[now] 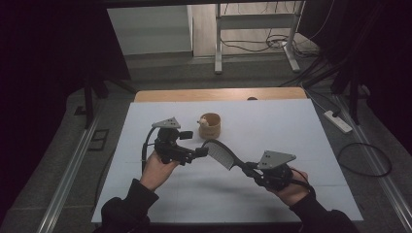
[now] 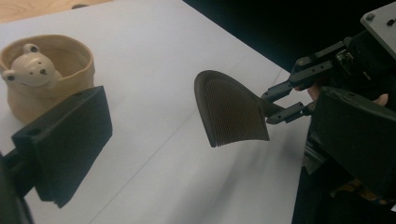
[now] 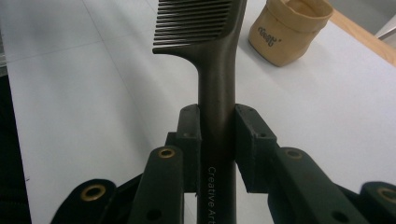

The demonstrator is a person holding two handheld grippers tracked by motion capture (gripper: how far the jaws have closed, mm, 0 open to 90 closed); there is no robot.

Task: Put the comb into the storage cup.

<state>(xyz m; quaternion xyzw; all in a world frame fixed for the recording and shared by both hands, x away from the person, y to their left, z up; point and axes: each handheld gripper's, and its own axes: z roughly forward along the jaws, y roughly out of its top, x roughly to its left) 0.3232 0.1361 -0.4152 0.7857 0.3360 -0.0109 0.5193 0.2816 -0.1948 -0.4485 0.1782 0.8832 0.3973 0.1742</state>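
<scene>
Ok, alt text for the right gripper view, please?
The right gripper clamps the handle of a dark comb, teeth pointing left, above a white table. A tan cup stands beyond at upper right.

**Count of things on the table**

One dark plastic comb (image 1: 221,151) with a long handle. One tan soft-sided round cup (image 1: 212,127), with one small cream bear figure (image 2: 31,69) in it. Two black hand-held two-jaw grippers: left (image 1: 200,153), right (image 1: 248,169).
</scene>
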